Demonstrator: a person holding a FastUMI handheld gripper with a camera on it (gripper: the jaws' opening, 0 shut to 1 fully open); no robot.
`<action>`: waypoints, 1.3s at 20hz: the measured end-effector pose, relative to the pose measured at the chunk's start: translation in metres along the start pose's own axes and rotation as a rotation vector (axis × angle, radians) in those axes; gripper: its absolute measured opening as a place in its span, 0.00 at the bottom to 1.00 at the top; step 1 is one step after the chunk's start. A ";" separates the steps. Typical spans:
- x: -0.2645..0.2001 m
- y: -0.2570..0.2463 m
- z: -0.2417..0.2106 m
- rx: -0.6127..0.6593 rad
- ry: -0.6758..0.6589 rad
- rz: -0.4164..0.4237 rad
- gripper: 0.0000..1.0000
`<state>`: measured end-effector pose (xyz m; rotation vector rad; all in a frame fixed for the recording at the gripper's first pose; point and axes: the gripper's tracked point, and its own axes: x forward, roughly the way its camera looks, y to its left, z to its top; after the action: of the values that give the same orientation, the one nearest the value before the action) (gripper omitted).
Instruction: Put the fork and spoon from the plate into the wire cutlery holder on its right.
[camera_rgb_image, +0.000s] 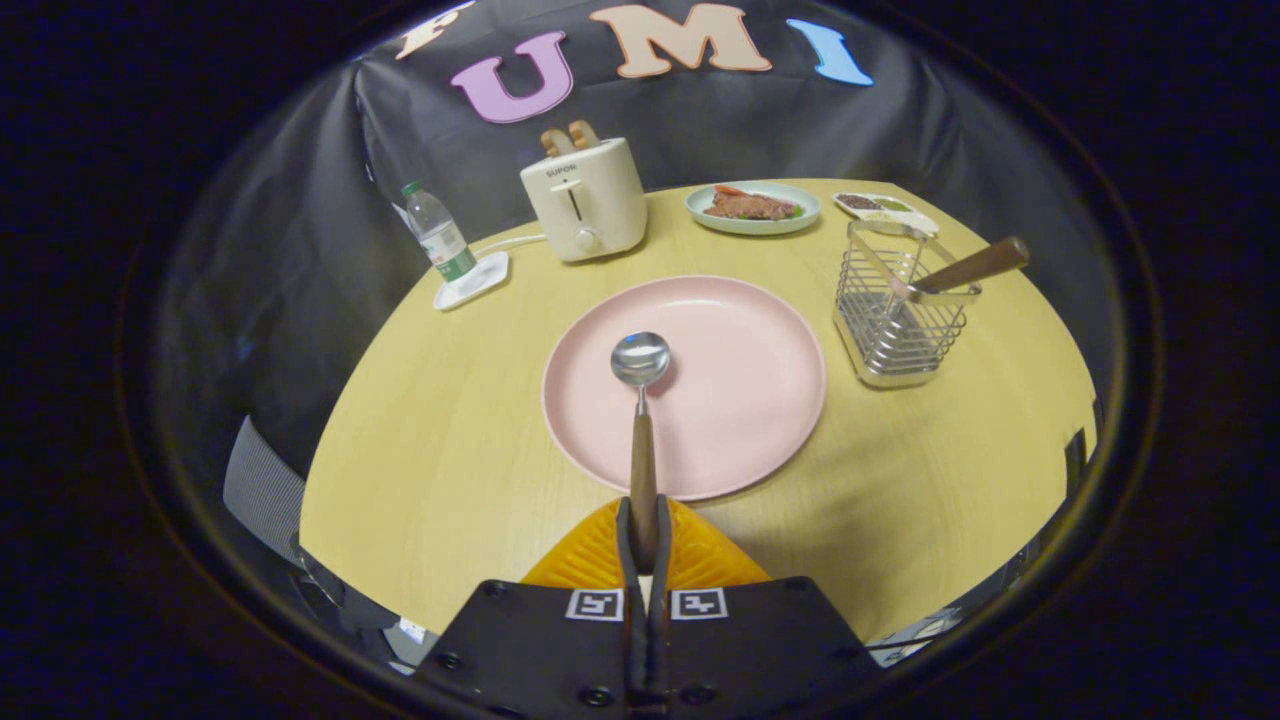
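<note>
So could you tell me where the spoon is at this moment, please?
In the gripper view the spoon is clamped by its wooden handle in the tool, its bowl out ahead over the pink plate, left of the wire cutlery holder.

Gripper (643, 545) held level, pointing forward. Both fingers (625, 540) pressed together on the brown wooden handle of the silver metal spoon (641, 400), gripping it near the handle's end. Spoon sticks straight out ahead of the fingers, bowl at the far end, facing up.
</note>
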<state>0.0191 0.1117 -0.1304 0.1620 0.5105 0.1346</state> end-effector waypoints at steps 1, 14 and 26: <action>-0.004 -0.001 0.004 0.005 -0.010 0.009 0.03; -0.085 -0.050 0.068 -0.076 -0.015 0.061 0.03; -0.130 -0.169 0.155 -0.186 0.063 -0.095 0.04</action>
<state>-0.0012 -0.0943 0.0327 -0.0487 0.5640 0.0940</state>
